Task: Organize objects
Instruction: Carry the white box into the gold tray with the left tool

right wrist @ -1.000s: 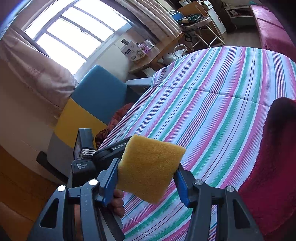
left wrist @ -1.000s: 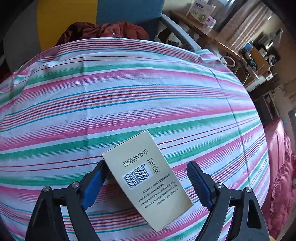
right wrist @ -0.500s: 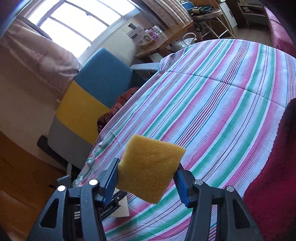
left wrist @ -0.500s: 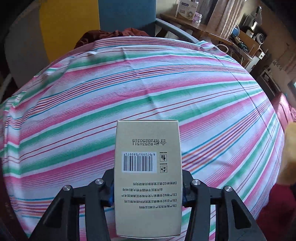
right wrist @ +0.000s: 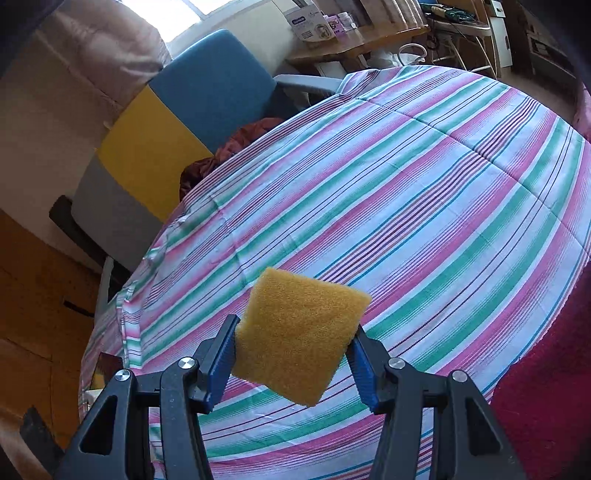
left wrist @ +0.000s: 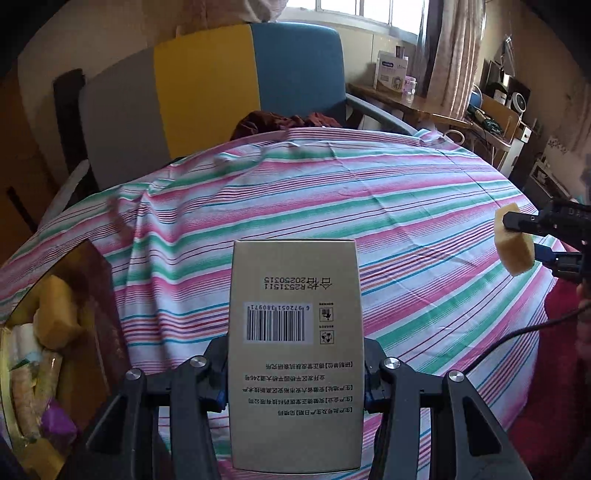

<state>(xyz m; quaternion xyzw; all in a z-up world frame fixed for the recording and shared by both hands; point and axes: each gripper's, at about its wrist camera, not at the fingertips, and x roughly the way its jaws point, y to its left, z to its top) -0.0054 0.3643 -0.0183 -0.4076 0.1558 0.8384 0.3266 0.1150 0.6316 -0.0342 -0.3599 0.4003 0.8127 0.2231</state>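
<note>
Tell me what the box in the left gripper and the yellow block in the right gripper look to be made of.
Box: likely thin cardboard, matte beige, with crisp folded edges and a printed barcode. Yellow block: probably foam sponge, with a coarse, porous, fuzzy surface; whether it dents between the right gripper's pads is unclear.

Right tongs (right wrist: pixel 293 360) up in the air, blue pads (right wrist: pixel 221 360) pressed against both sides of a yellow sponge (right wrist: pixel 299 334). The sponge sits tilted, one corner poking up to the right, its lower corner hanging below the pads. Beneath it spreads a striped sheet (right wrist: pixel 424 192) in pink, green, blue and white, a crease running across it toward the upper right. A dark red blanket (right wrist: pixel 546 369) lies at the right edge, touching the sheet. Beyond the sheet, a chair (right wrist: pixel 184 110) with blue, yellow and grey panels, a rumpled maroon cloth (right wrist: pixel 236 147) on its seat. Farther back, a wooden desk (right wrist: pixel 369 40) carries a white carton (right wrist: pixel 314 22) and small bottles.
</note>
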